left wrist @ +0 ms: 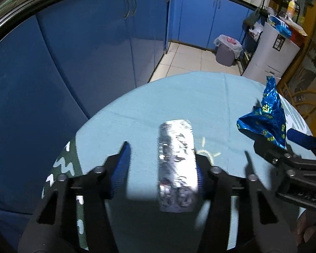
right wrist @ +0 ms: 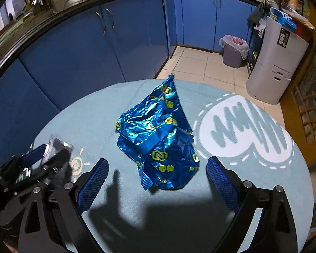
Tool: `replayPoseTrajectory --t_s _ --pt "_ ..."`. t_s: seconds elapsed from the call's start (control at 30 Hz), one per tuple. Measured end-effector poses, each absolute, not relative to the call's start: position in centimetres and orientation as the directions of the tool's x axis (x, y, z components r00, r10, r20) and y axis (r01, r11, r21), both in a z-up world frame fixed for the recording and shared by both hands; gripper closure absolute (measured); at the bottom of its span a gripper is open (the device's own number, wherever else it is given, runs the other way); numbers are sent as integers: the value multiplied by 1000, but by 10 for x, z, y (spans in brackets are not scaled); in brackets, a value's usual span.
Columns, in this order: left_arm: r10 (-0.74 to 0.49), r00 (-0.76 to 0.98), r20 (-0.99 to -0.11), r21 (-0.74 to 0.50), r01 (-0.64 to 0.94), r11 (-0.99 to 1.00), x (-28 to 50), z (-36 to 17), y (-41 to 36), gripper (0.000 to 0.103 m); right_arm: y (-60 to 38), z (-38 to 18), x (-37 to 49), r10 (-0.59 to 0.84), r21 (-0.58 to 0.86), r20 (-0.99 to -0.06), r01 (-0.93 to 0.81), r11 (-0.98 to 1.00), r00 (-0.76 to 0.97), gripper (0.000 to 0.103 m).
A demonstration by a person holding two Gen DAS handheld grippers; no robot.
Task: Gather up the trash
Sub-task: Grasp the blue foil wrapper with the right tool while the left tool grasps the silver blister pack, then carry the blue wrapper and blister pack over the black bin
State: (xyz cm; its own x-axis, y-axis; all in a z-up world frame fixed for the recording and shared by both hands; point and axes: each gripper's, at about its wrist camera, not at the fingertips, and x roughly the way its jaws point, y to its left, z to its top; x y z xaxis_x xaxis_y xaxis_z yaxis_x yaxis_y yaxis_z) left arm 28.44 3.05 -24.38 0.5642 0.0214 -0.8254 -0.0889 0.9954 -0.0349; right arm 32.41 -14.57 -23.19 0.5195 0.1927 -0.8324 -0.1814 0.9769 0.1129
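crinkled silver foil strip (left wrist: 177, 164), blue wrapper (right wrist: 158, 139)

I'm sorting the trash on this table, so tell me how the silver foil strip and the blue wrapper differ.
The silver foil strip is a flat, narrow rectangle; the blue wrapper is crumpled and rises to a peak. The strip is plain silver, while the wrapper is glossy blue with yellow logos. The strip sits between the left gripper's fingers; the wrapper sits between the right gripper's wide-open fingers. Both are shiny and rest on the light blue tablecloth.
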Motion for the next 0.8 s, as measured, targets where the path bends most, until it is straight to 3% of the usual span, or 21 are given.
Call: replayPoseTrajectory --t_s 0.03,0.07,0.1,0.13,0.8 --pt "24 566 -824 -33 -91 995 284 -243 32 67 -144 -232 324 186 101 -833 -187 977 522 52" --pt "20 564 -825 -37 -90 995 285 -243 33 69 -141 -233 323 173 84 -836 -190 978 521 63" --pt "21 565 -825 -38 -92 995 285 -243 33 72 -139 -235 323 167 75 -841 -195 978 514 66" --pt "22 565 -825 -40 -96 995 285 -243 34 78 -138 -234 321 157 58 -839 -202 978 521 79" --pt "-74 640 -765 -79 20 997 249 -195 -23 78 -189 -193 234 132 47 -776 -153 987 617 83"
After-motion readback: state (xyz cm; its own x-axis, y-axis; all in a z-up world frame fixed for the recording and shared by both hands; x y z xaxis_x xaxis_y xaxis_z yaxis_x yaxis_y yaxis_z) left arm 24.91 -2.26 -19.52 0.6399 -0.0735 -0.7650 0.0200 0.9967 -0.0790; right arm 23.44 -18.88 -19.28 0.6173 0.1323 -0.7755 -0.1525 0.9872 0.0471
